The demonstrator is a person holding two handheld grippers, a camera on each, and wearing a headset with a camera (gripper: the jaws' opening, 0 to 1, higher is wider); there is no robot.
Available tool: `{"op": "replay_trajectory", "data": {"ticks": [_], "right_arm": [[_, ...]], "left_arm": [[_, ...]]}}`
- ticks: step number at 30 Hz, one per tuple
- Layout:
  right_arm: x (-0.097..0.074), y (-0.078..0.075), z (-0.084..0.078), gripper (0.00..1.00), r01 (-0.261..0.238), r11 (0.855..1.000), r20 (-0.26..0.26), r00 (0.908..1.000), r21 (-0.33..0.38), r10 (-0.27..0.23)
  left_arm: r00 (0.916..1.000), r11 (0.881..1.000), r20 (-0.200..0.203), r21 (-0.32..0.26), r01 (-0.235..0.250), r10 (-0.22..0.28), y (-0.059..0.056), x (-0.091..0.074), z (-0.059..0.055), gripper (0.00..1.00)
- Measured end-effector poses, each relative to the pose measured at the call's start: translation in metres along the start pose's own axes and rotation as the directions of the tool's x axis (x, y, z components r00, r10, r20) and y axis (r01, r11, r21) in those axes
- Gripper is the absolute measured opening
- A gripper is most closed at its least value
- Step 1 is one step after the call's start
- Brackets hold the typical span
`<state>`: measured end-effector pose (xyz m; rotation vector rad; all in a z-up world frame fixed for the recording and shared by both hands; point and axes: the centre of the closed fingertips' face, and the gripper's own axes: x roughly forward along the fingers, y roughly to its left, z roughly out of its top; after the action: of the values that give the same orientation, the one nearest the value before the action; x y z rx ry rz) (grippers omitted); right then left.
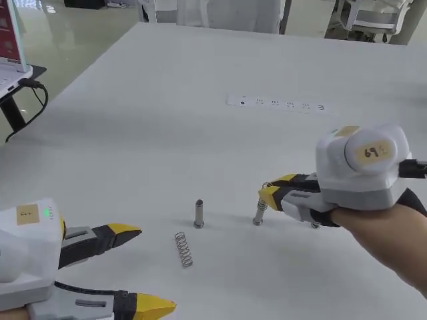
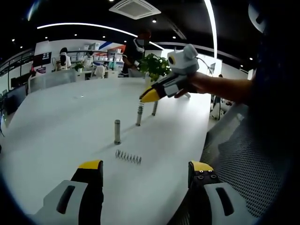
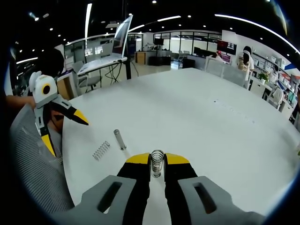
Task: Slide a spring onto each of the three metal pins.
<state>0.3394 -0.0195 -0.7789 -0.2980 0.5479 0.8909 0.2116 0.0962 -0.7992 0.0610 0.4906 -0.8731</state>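
A bare metal pin [image 1: 199,213] stands upright on the white table [image 1: 167,120], with a loose spring [image 1: 183,249] lying just in front of it. To its right a second pin wears a spring [image 1: 259,212]. My right gripper [image 1: 267,193] is shut on the top of that spring [image 3: 157,163], its yellow tips on either side. A third pin [image 1: 315,225] peeks out under that gripper, mostly hidden. My left gripper [image 1: 155,269] is open at the bottom left, nothing between its jaws, a little short of the loose spring [image 2: 128,157] and the bare pin [image 2: 117,131].
A flush socket strip [image 1: 277,103] sits farther back on the table. A laptop [image 1: 10,40] on a stand is off the table's left side. White chairs line the far edge. People stand in the background of the gripper views.
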Motion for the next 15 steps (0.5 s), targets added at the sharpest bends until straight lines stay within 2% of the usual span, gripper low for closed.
{"op": "replay_trajectory", "data": {"ticks": [15], "right_arm": [[0.013,0.004,-0.014,0.08,-0.011,0.999,-0.033,0.9994,-0.03,0.01]], "left_arm": [[1.0,1.0,0.005,-0.003,-0.003,0.003,0.001,0.0,0.001,0.7]]}}
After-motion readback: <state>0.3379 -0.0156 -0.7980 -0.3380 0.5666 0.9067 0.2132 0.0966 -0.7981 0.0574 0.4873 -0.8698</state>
